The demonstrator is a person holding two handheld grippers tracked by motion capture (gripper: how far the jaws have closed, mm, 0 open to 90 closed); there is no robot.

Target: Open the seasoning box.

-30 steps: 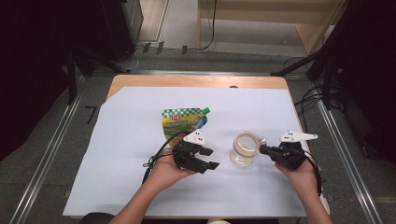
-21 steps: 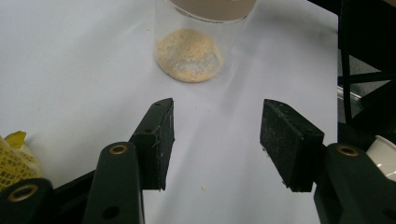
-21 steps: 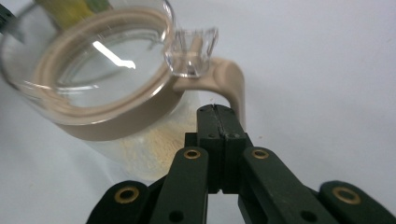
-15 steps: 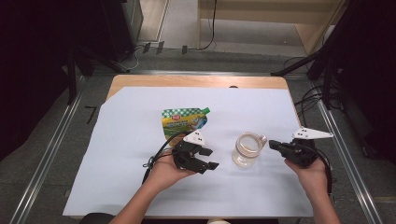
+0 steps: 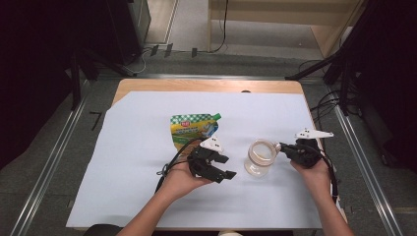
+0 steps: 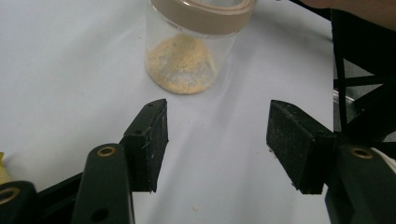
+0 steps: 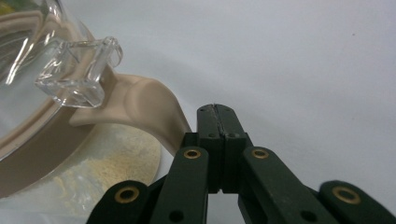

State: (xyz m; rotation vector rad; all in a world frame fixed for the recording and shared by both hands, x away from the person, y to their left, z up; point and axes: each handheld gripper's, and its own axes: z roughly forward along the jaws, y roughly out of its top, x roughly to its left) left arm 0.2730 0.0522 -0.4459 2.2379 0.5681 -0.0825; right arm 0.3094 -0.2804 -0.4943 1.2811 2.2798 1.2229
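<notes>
A clear glass jar (image 5: 259,157) with a beige lid stands on the white sheet, with yellow powder (image 6: 183,65) in its bottom. My left gripper (image 5: 226,166) lies left of the jar and points at it. Its jaws have just been opening and stand apart with nothing between them (image 6: 217,140). My right gripper (image 5: 283,148) is shut at the jar's right side. Its closed tips (image 7: 217,112) sit right beside the lid's beige tab (image 7: 140,107), under the clear latch (image 7: 79,70), with nothing between them.
A green and yellow spouted pouch (image 5: 193,129) lies flat behind my left hand. The white sheet (image 5: 137,147) covers most of the wooden table (image 5: 206,86). Dark stands and cables surround the table, and a metal rail (image 5: 364,162) runs along its right.
My right gripper drew away to the right of the jar, then came back left to the lid's edge. The left hand and the jar stayed put.
</notes>
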